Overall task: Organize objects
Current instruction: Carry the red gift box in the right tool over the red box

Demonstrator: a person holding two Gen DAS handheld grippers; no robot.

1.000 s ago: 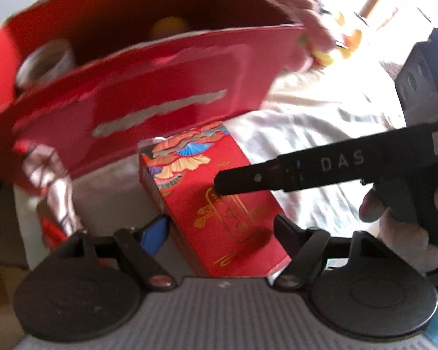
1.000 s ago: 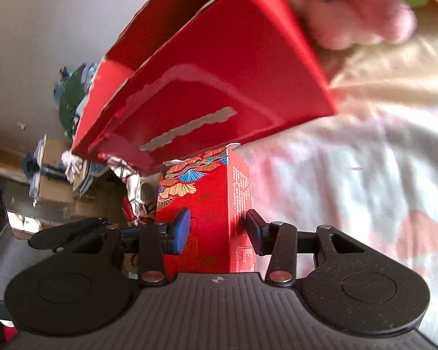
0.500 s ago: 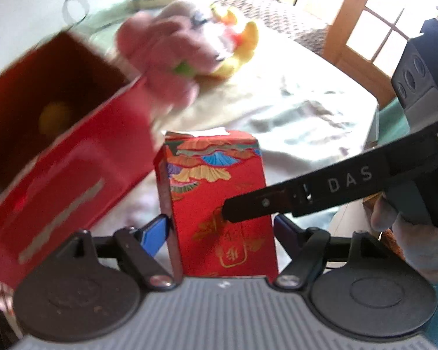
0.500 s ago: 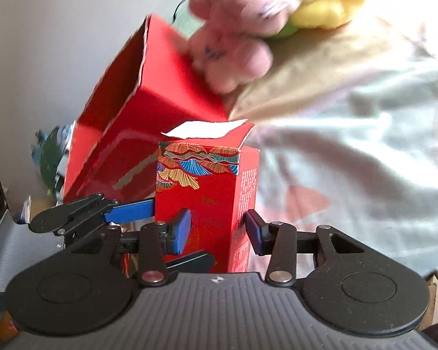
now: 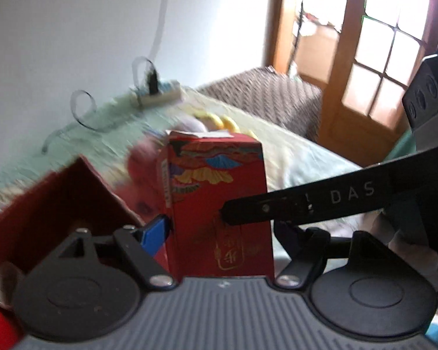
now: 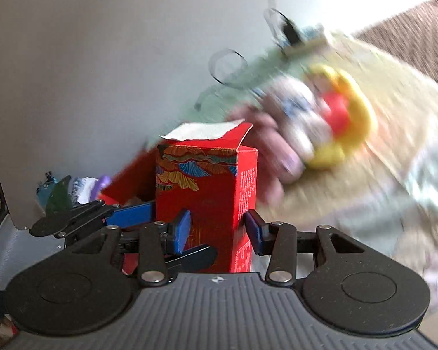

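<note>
Upright, red decorated carton (image 6: 207, 201) pinched by both the left gripper (image 5: 222, 233) and right gripper (image 6: 216, 230), big open red box (image 5: 58, 201) just behind-left, plush toy (image 6: 315, 122) behind-right.

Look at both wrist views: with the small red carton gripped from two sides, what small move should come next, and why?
Probably carry the red carton sideways over the big open red box and lower it in. Both the left hand-held gripper and right hand-held gripper clamp it. The box's opening is beside it, and the carton's top flap stands loose, so keep it upright.
</note>
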